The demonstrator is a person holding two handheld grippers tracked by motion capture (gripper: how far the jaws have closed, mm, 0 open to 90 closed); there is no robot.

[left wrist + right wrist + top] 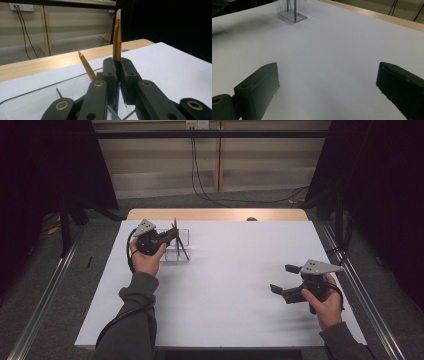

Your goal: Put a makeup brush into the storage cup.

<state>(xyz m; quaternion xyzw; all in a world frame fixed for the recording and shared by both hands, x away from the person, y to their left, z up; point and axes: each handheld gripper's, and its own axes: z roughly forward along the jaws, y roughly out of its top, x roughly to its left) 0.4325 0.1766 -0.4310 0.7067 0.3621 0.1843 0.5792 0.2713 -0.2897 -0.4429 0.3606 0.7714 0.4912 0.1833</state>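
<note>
In the high view, the left tool (169,238) sat at the upper left of the white bench (225,285), over a clear holder (181,244), clenched on a thin stick that stood up from it. A sideways pull could have tipped the light holder or dragged its other sticks out. The left forearm reached straight up the frame, wrist cocked inward. The right tool (282,279) rested at the lower right, released, well apart.

In the left gripper view, the jaws pinched a gold pencil (117,37) low on its shaft, upright at centre; a second pencil (86,66) leaned just beside, and could have snagged.

In the right gripper view, the jaws stood wide apart, with the holder (291,11) at the upper left.
</note>
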